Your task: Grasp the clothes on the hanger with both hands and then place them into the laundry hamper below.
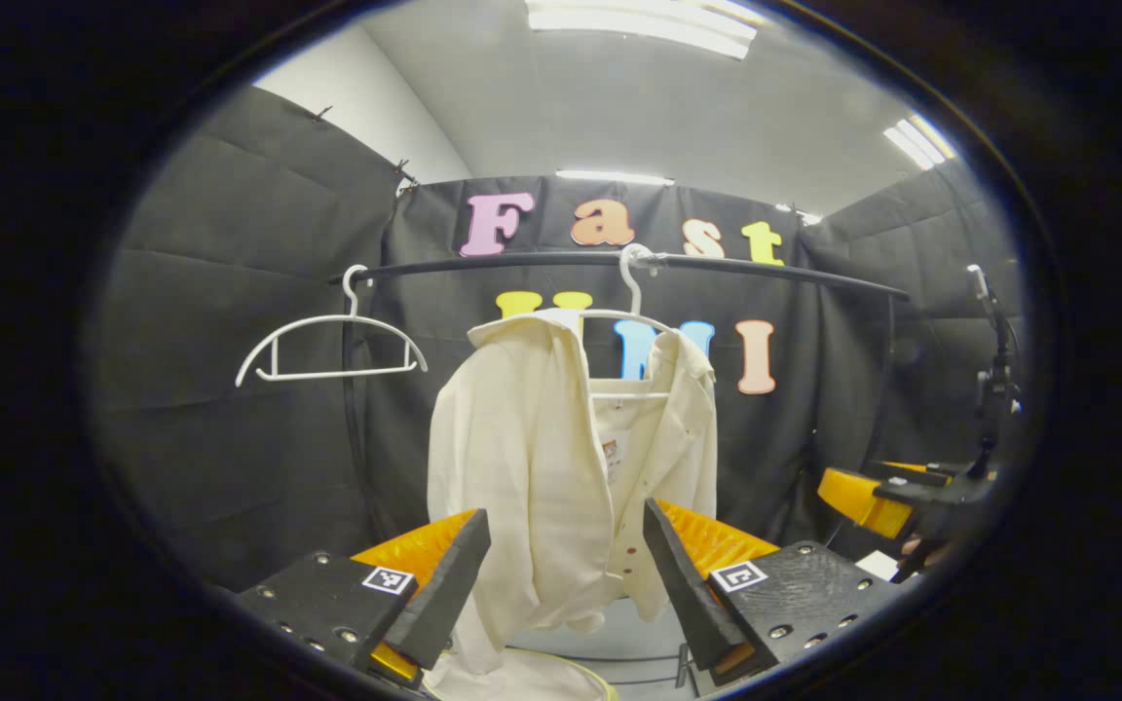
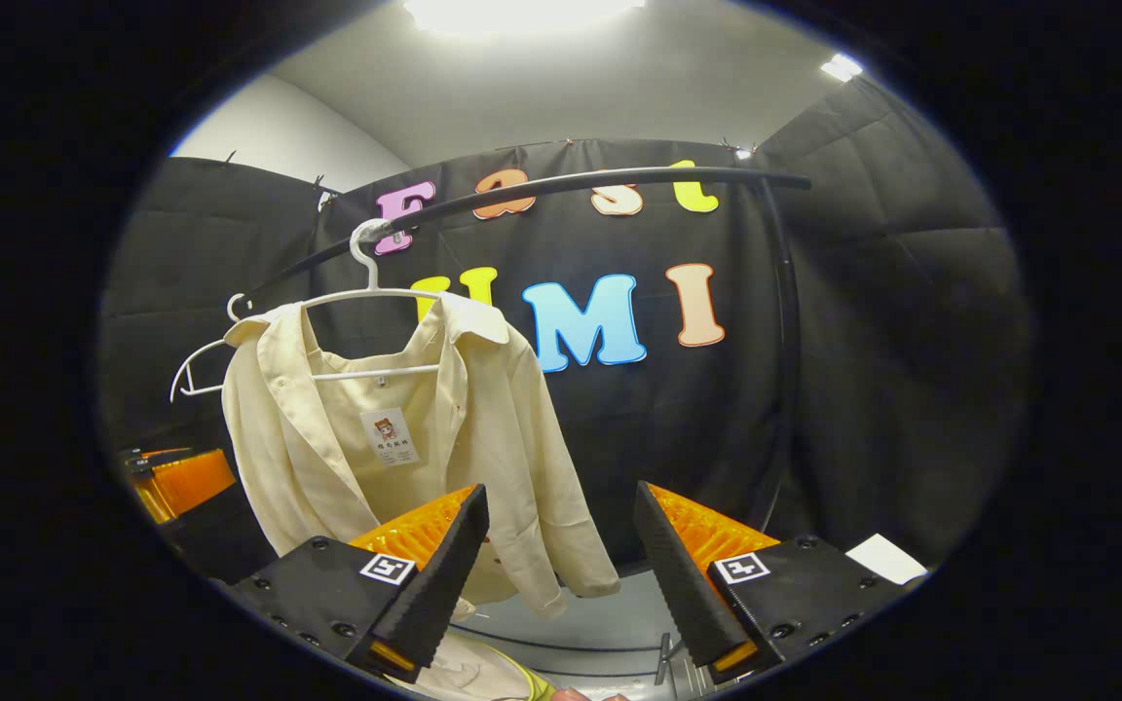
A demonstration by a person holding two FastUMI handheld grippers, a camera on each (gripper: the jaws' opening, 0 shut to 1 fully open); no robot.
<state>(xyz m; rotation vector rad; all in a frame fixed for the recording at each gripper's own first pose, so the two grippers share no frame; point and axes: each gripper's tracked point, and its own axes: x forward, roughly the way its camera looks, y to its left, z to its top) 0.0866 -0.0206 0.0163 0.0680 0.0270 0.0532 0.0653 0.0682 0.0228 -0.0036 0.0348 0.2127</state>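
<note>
With both grippers (image 1: 566, 574) (image 2: 561, 565) spread open & empty at frame bottom, close each on a shirt (image 1: 542, 467) shoulder mid-frame, lift off hanger (image 1: 631, 321) w/o snagging.

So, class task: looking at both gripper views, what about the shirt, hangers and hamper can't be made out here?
- Hamper: cut off by the bottom edge in the left gripper view, with just a bit of rim and cloth showing.
- Shirt label: too small to make out in the right gripper view.
- Shirt hem: hidden behind the left gripper.
- Empty hanger: mostly hidden behind the shirt in the right gripper view.
</note>
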